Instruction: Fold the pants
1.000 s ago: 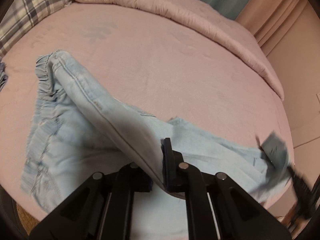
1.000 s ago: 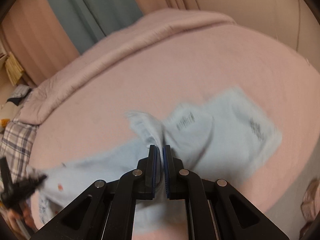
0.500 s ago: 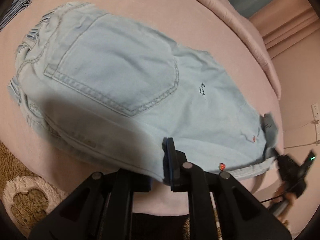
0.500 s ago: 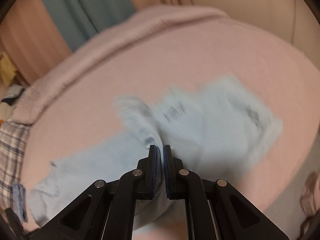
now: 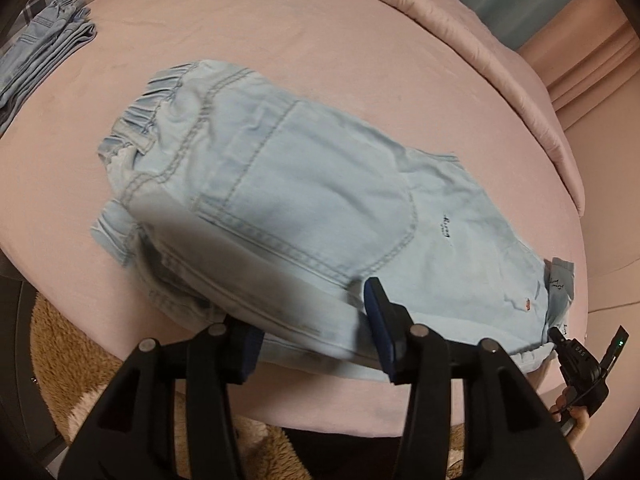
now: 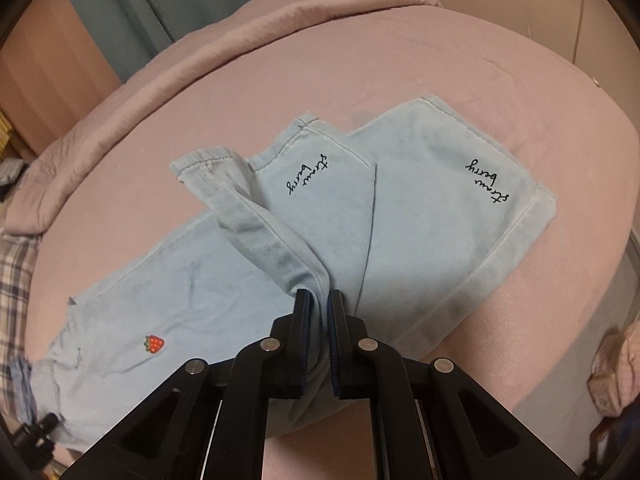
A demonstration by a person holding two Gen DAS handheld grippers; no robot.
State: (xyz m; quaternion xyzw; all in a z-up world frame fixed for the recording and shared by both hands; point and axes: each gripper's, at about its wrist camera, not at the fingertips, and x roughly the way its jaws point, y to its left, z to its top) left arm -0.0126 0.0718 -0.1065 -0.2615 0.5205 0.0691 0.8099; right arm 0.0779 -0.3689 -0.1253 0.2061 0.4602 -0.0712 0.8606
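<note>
On the pink bed (image 5: pixel 320 40), the right gripper (image 6: pixel 319 304) pinches the pale pants (image 5: pixel 320 200), the left gripper (image 5: pixel 312 320) gapes around their edge, seemingly unclamped, folded jeans (image 5: pixel 44 52) well beyond.

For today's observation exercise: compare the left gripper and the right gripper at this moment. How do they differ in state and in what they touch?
The left gripper stands open, its fingers spread either side of the pants' near edge; the right gripper is shut on a raised fold of the pants. The left gripper is near the waistband end; the right gripper is near the leg cuffs. Both are black with blue pads and work over the pink bed.
</note>
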